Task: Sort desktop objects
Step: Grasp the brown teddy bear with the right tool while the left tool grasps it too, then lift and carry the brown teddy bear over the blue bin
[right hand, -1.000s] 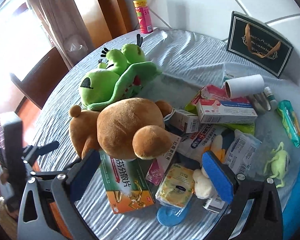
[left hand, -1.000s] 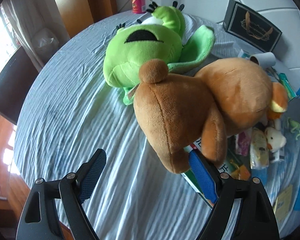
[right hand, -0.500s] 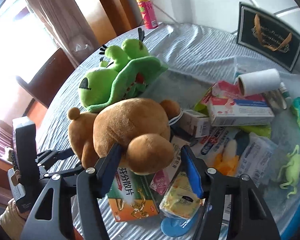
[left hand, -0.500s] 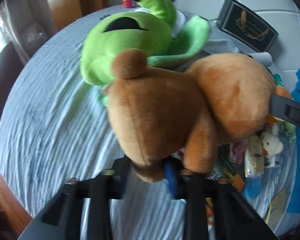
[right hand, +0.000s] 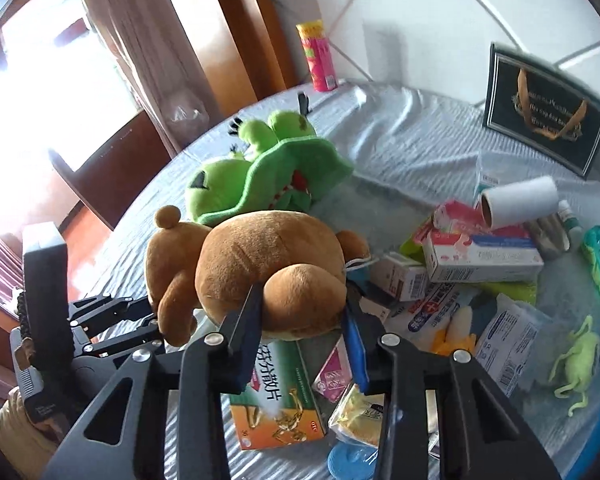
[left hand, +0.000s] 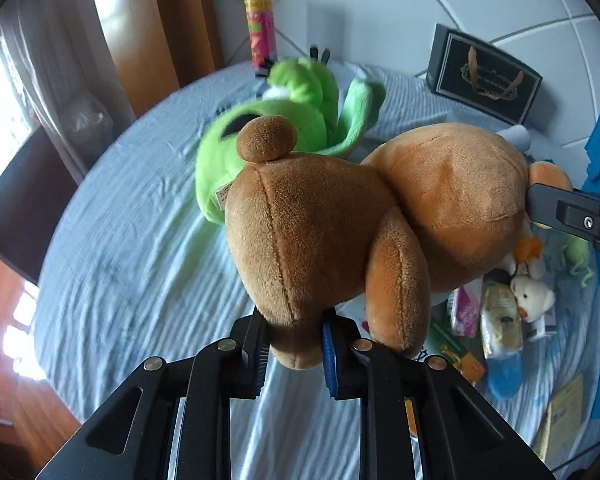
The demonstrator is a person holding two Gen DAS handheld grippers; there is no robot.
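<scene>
1. both grippers, spread a second ago, now pinch the brown bear (left hand: 340, 216): left gripper (left hand: 294, 344) on its foot, right gripper (right hand: 304, 316) on its arm.
2. bear: raised over the box pile (right hand: 480, 256), beside the green plush (right hand: 260, 176).
3. judgement: bear being carried off for sorting.

Brown bear (left hand: 340, 216), green plush (right hand: 236, 184), pale blue ribbed tablecloth (left hand: 132, 248).

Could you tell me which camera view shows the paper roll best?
The right wrist view: the paper roll lies in full sight on the boxes, its cardboard core facing the camera. In the left wrist view only a white edge peeks out behind the brown bear.
</scene>
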